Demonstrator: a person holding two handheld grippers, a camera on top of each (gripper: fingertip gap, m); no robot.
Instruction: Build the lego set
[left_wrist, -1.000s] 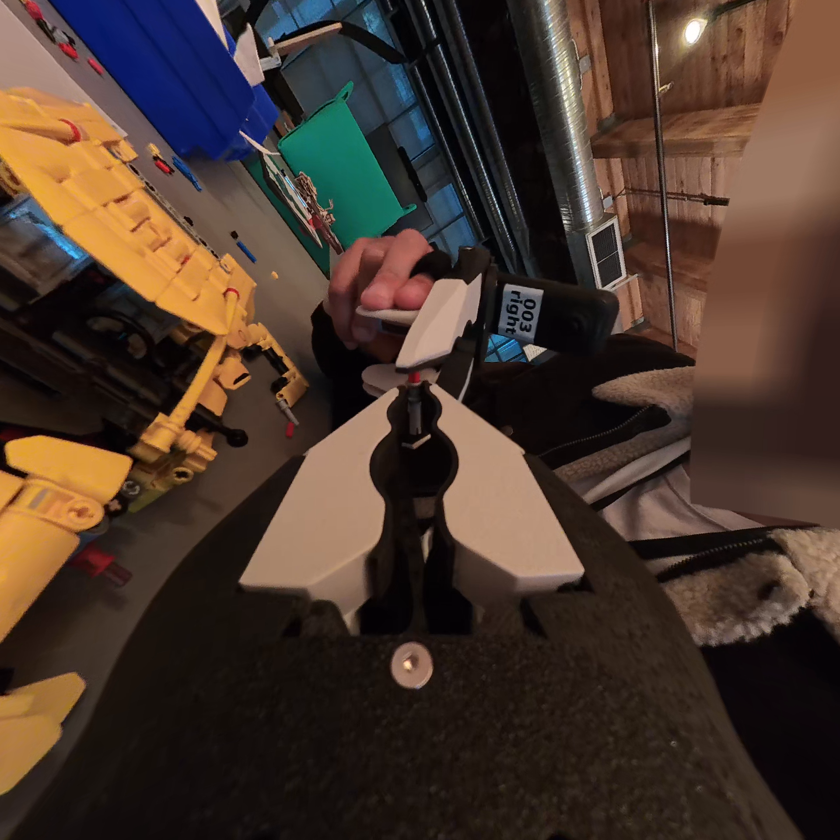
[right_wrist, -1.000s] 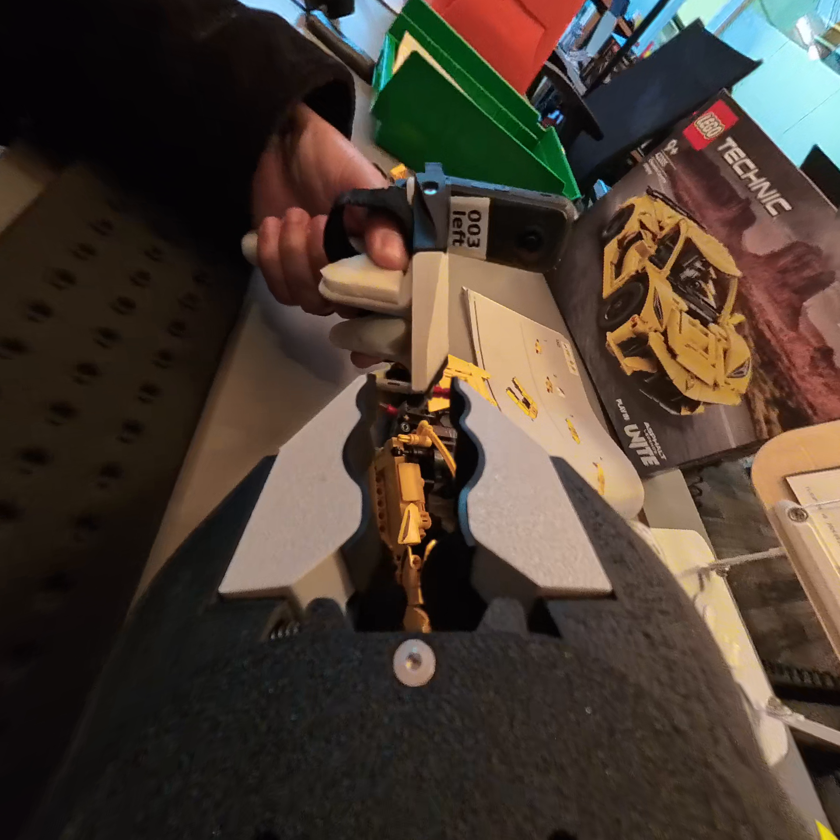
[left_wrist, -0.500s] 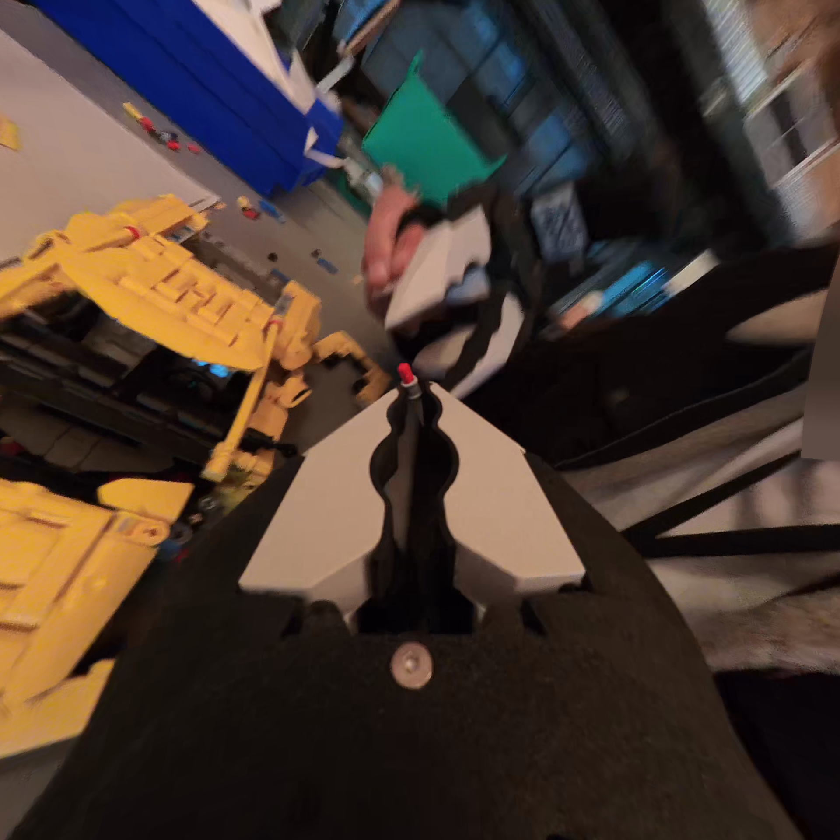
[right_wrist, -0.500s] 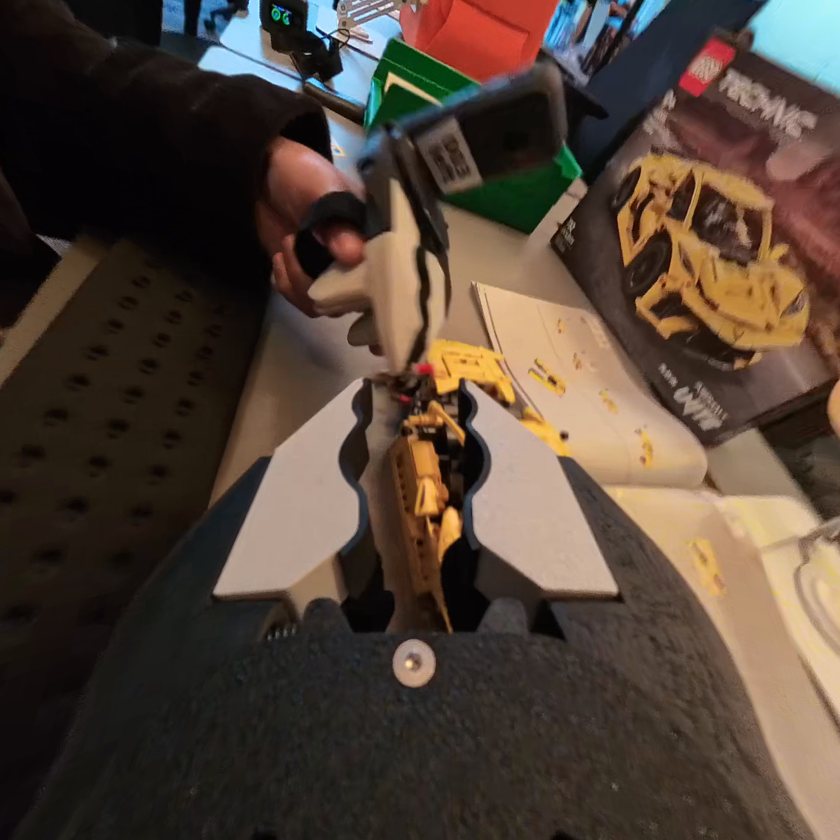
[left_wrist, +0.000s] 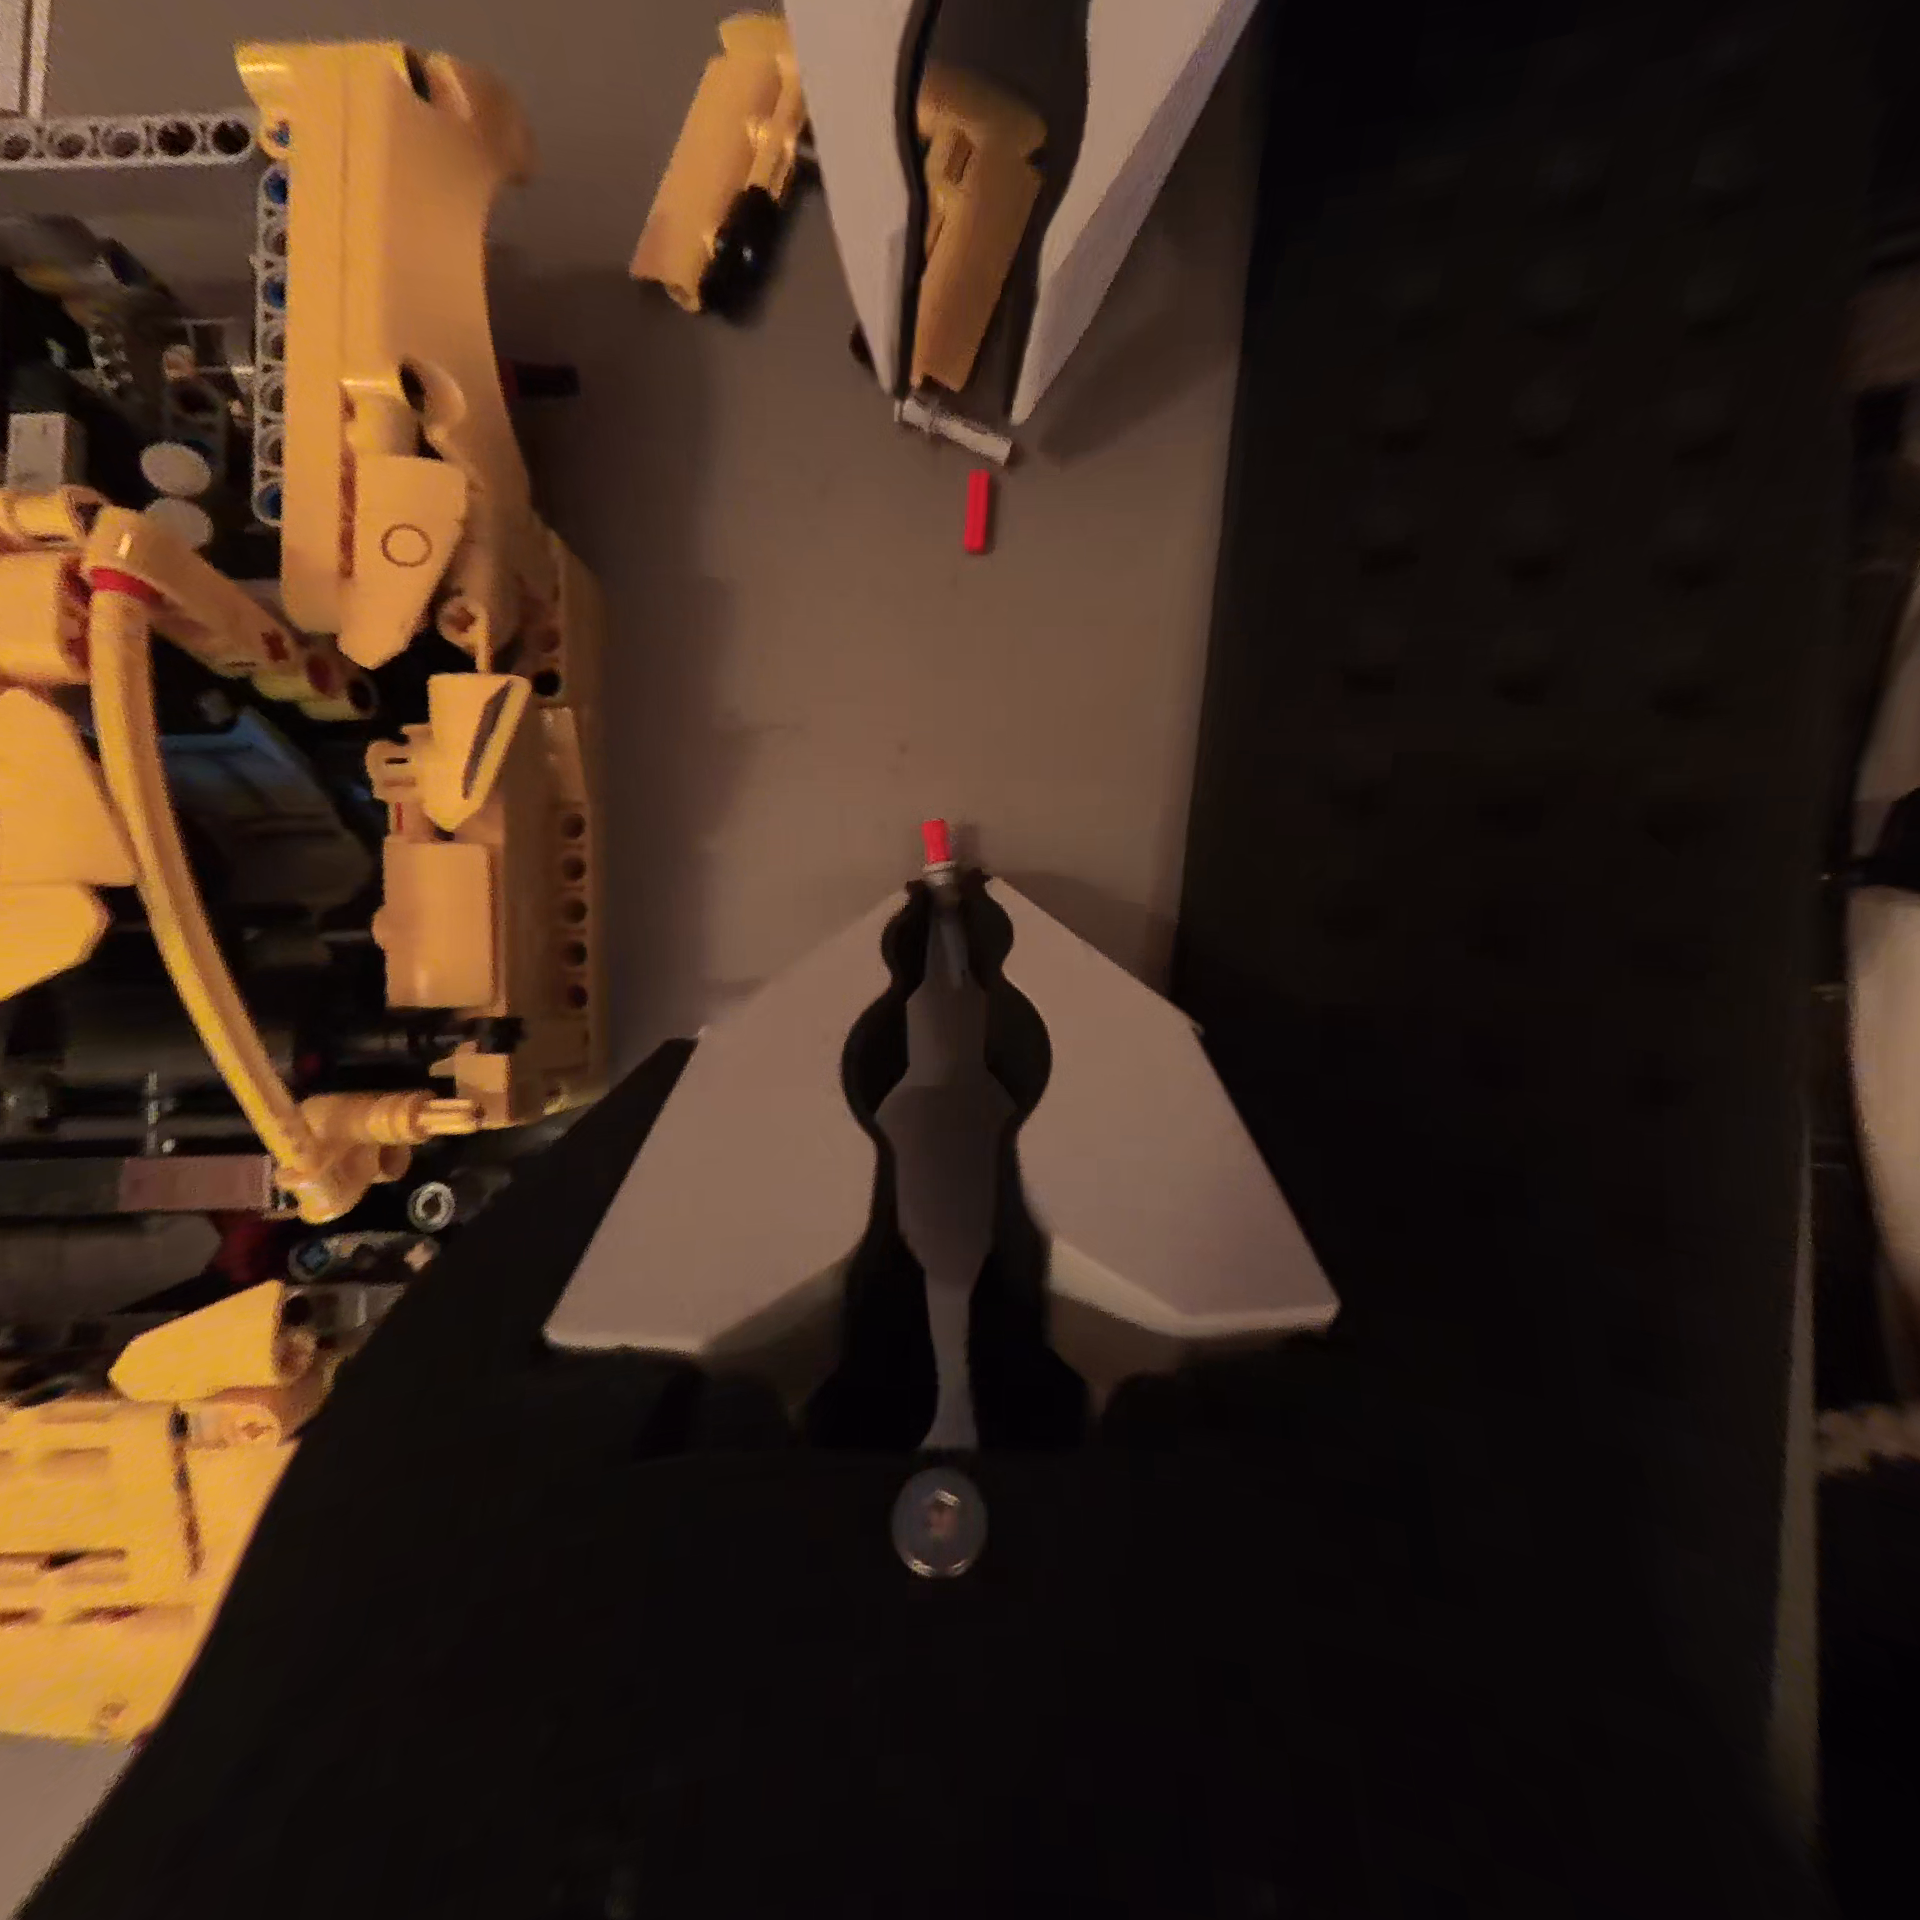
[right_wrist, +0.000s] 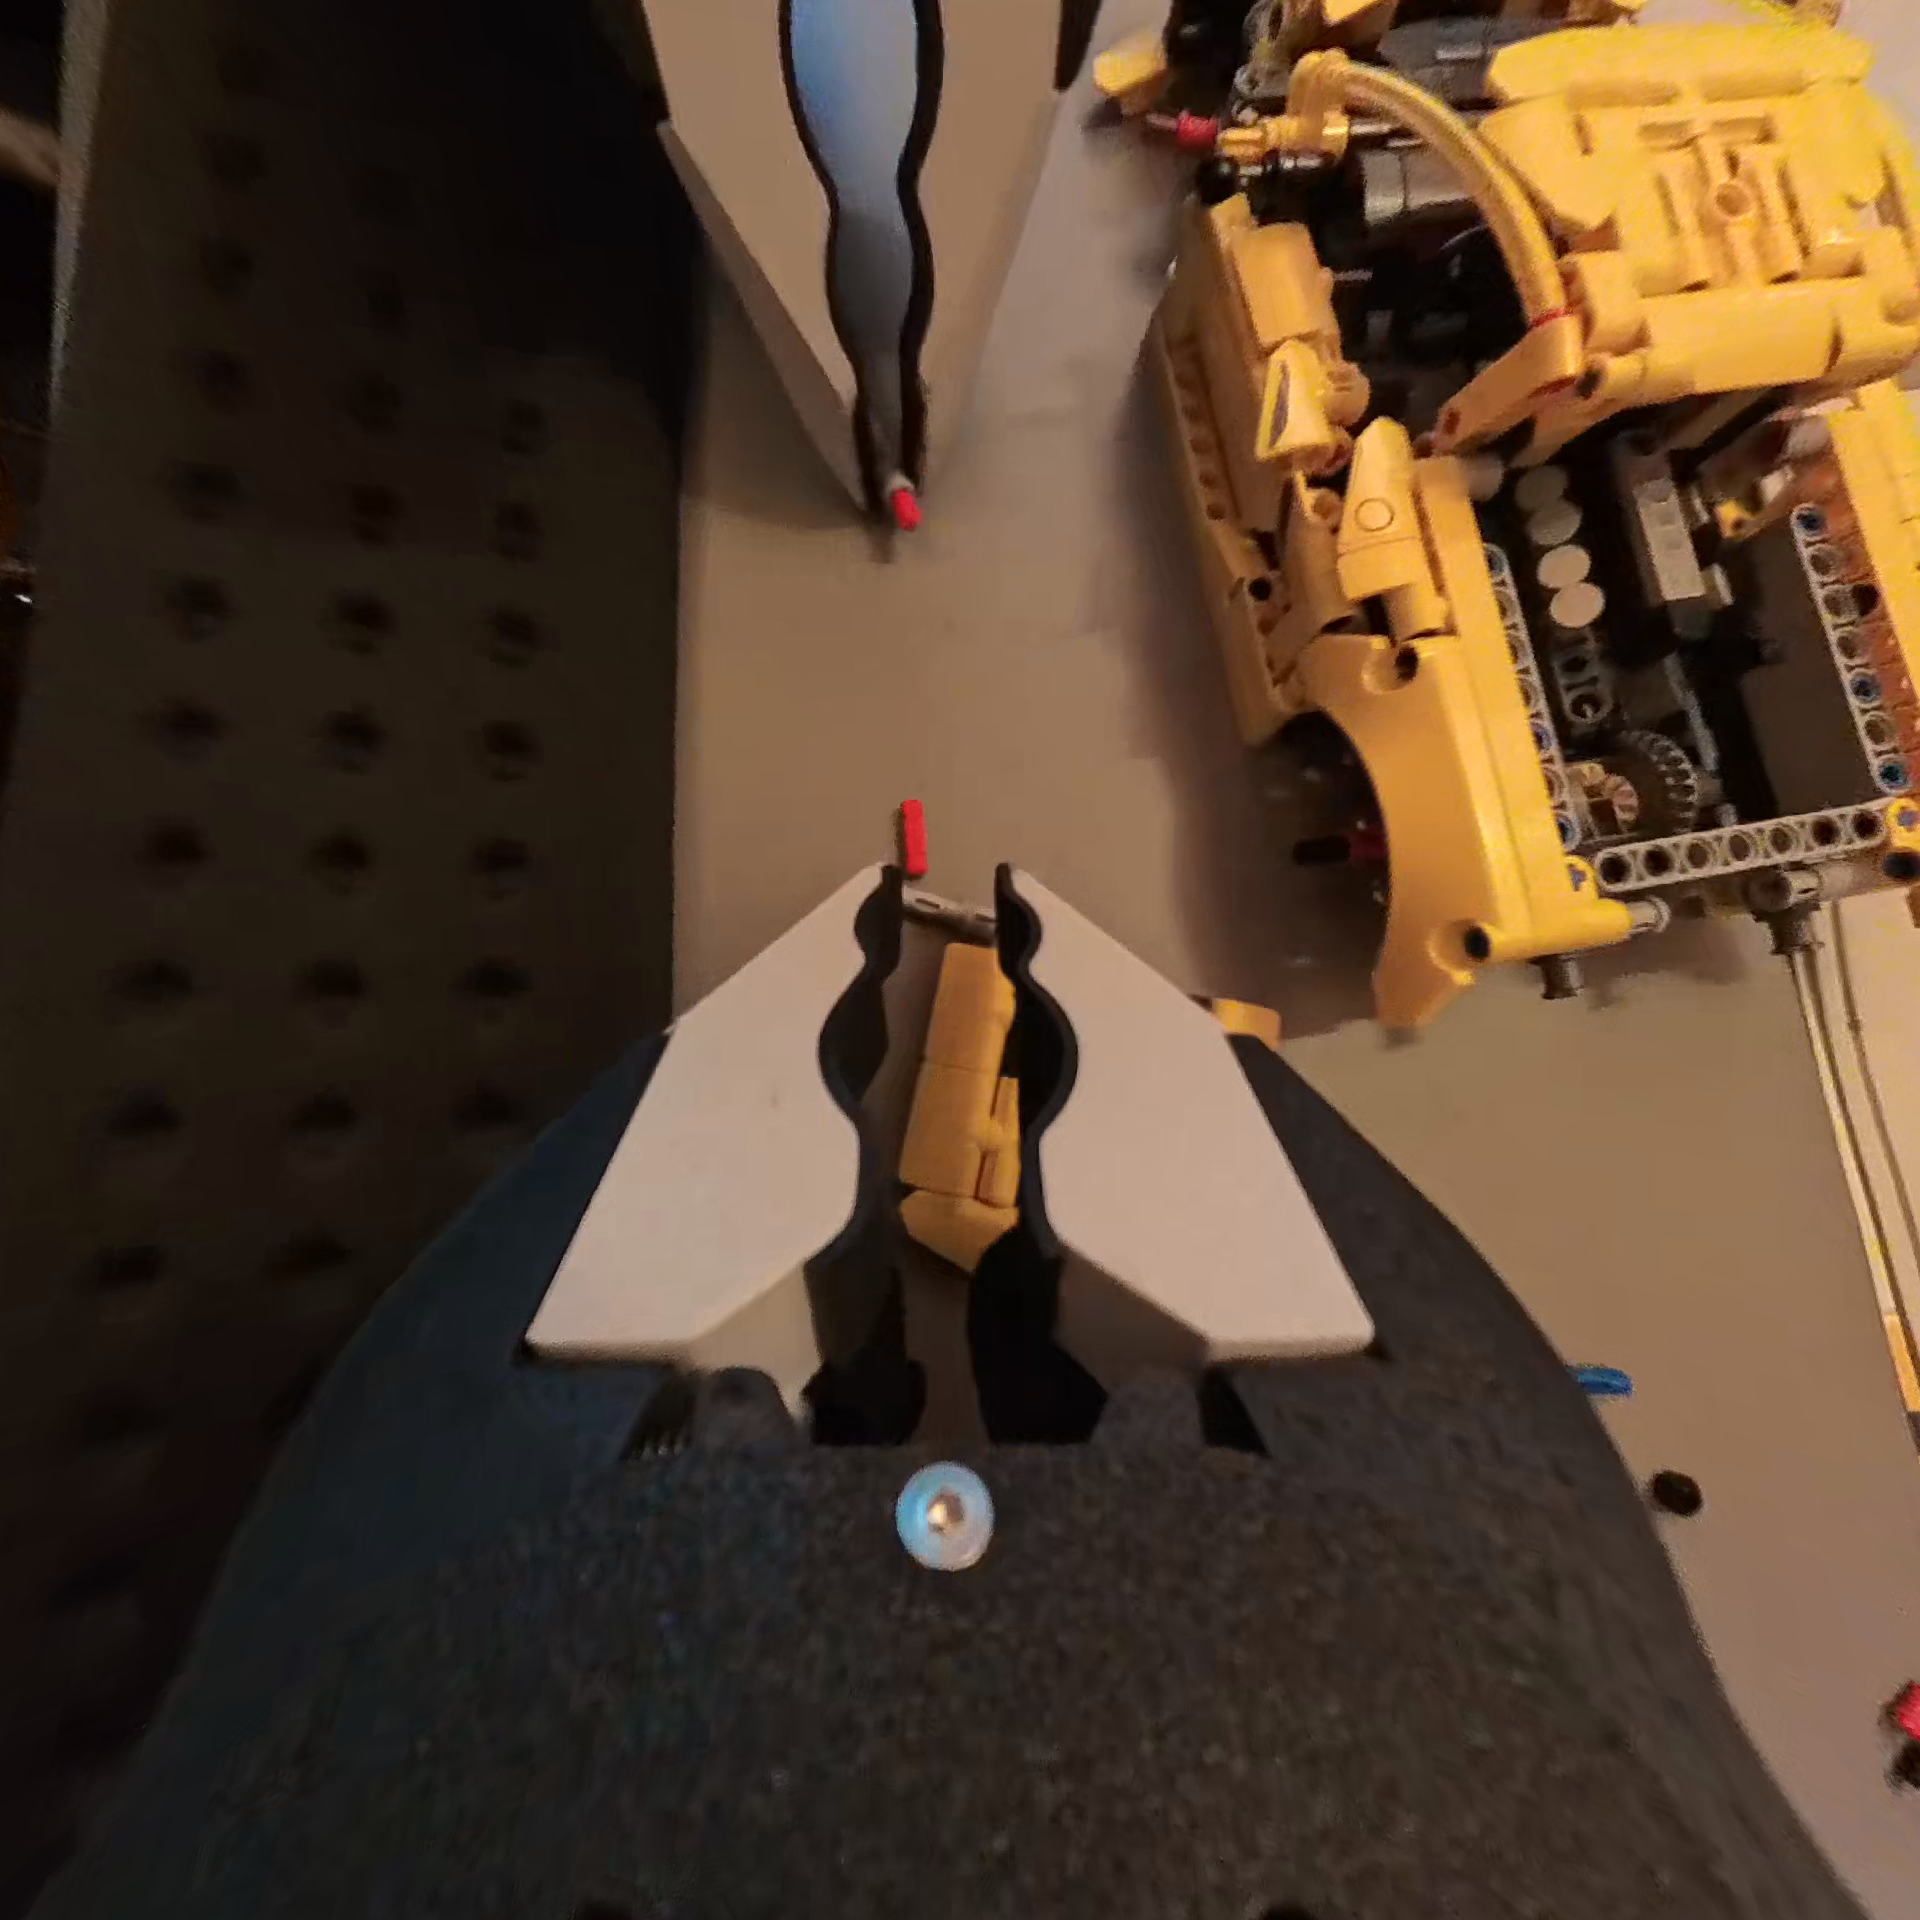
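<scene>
My left gripper (left_wrist: 943, 891) points down at the grey table (left_wrist: 831, 675) and is shut on a small grey pin with a red tip (left_wrist: 935, 844). My right gripper (right_wrist: 943, 883) faces it and is shut on a yellow Lego sub-assembly (right_wrist: 961, 1091) with a grey pin (right_wrist: 945, 914) at its front end. A loose red piece (right_wrist: 912, 836) lies on the table just ahead of the right fingertips; it also shows in the left wrist view (left_wrist: 975, 509). The part-built yellow car (right_wrist: 1558, 520) stands beside both grippers and also shows in the left wrist view (left_wrist: 395, 520).
A black perforated mat (right_wrist: 312, 727) runs along the table on the side away from the car. A small yellow and black part (left_wrist: 717, 218) lies near the right gripper (left_wrist: 956, 410). The left gripper (right_wrist: 888, 494) shows at the top of the right wrist view. Small loose pieces (right_wrist: 1600, 1382) lie near the car. Across from one pair of fingers to the other is roughly 9 cm.
Both grippers have swung down from meeting in the air to pointing at the table, tips now apart. Each still holds its part. The loose red piece now shows on the table between them.
</scene>
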